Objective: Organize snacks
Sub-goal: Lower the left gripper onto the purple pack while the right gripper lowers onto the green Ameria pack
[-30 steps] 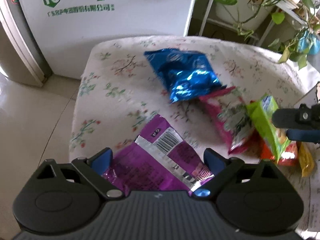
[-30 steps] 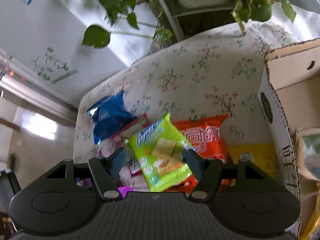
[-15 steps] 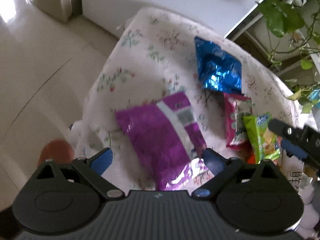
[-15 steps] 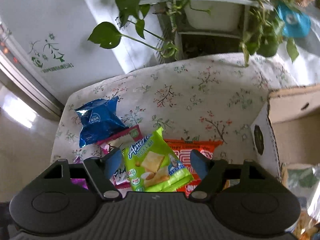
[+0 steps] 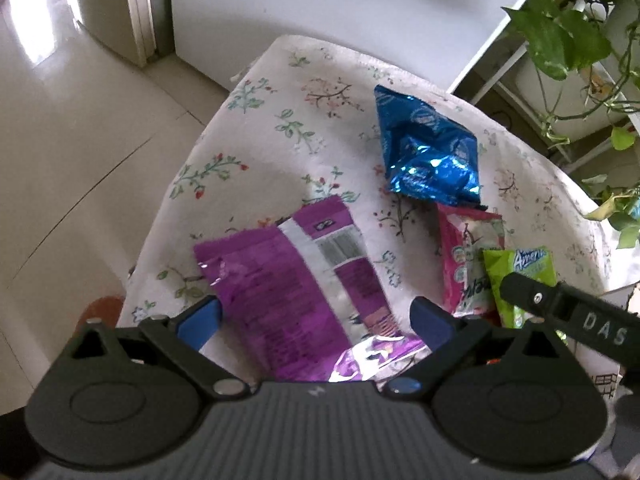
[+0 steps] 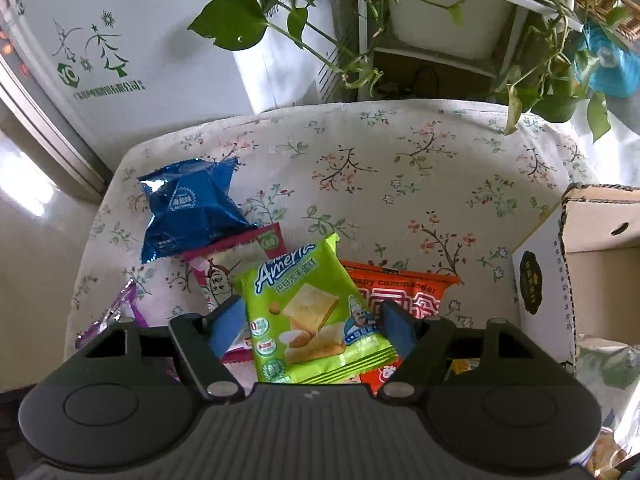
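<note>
Now, against the view of a second ago, the left gripper (image 5: 316, 316) is seen pulled back and raised: the purple packet (image 5: 296, 300), which then filled the gap between the blue pads, is shown lying flat on the flowered cloth (image 5: 280, 128) with more of its length exposed, its near end still between the spread fingers. The jaws are held wide apart and nothing is pinched. The right gripper (image 6: 312, 328) is likewise released, its pads standing to either side of the green biscuit packet (image 6: 312, 312) without clear contact; the view has been tipped up so that the cardboard box (image 6: 600, 248) at the right edge is less prominent. It is judged that no packet has yet been lifted and that a grasp is being lined up on both sides. The purple packet is glossy foil, flat and limp, with a white panel and a barcode. The blue packet (image 5: 428, 152) is crinkled metallic foil, puffed and faceted. A pink packet (image 5: 466, 256) is partly covered by the green one, which is a smooth square pillow pack with crimped ends. An orange packet (image 6: 404, 292) lies beneath it. Leafy plants (image 6: 240, 28) hang behind the table.
</note>
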The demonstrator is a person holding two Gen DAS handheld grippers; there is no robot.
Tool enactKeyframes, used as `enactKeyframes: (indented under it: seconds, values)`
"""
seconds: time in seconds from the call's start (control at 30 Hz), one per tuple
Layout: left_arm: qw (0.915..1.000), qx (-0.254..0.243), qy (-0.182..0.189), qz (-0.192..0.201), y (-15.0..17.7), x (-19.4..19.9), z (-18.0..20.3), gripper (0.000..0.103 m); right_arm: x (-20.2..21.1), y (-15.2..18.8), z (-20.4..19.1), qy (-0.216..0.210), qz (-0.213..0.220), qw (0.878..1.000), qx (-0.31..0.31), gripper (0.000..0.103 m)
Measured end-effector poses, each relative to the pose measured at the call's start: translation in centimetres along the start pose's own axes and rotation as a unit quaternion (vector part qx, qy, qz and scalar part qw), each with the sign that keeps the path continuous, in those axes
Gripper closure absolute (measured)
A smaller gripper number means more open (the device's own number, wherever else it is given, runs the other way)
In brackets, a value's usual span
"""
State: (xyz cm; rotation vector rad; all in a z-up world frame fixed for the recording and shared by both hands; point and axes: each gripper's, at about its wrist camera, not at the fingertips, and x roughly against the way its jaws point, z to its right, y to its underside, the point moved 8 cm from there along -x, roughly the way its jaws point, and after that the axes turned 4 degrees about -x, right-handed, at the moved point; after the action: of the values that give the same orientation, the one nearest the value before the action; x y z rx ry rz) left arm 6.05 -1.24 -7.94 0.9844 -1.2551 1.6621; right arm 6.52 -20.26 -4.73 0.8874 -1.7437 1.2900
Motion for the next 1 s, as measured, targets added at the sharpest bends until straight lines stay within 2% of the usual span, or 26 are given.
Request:
enactKeyframes:
  seconds: [0.17,0.3,0.4,0.47,0.67,0.83,0.93,1.0]
  values:
    - [0.9989,-0.034,-0.027,0.016,0.0,-0.4,0.5,0.004,0.1,0.1,0.3,0.005,0.005,1.0,0.0,0.039]
    - [0.9964,-0.074,-0.036,0.021,0.5,-0.4,0.8,0.006,0.4,0.2,0.7,-0.004,0.005,1.0,-0.008,0.045]
    - [0.994,-0.098,-0.036,0.032,0.5,0.0,0.8,0.019,0.7,0.4,1.0,-0.011,0.003,1.0,-0.019,0.046]
    - [0.9941,-0.101,-0.023,0.033,0.3,0.2,0.7,0.027,0.8,0.4,1.2,-0.018,0.002,0.999,-0.03,0.047]
    - [0.9946,-0.099,-0.007,0.031,0.1,0.6,0.7,0.034,1.1,0.4,1.5,-0.021,0.003,0.999,-0.045,0.048]
    - [0.9919,-0.121,-0.005,0.036,0.3,0.7,1.0,0.036,1.2,0.3,1.7,-0.02,0.004,0.999,-0.047,0.048]
    - [0.9893,-0.139,-0.021,0.038,0.5,0.4,1.1,0.032,1.0,0.4,1.9,-0.017,0.003,0.999,-0.05,0.048]
    - [0.9888,-0.141,-0.033,0.037,0.8,0.2,0.9,0.026,1.0,0.3,1.8,-0.021,0.002,0.999,-0.049,0.045]
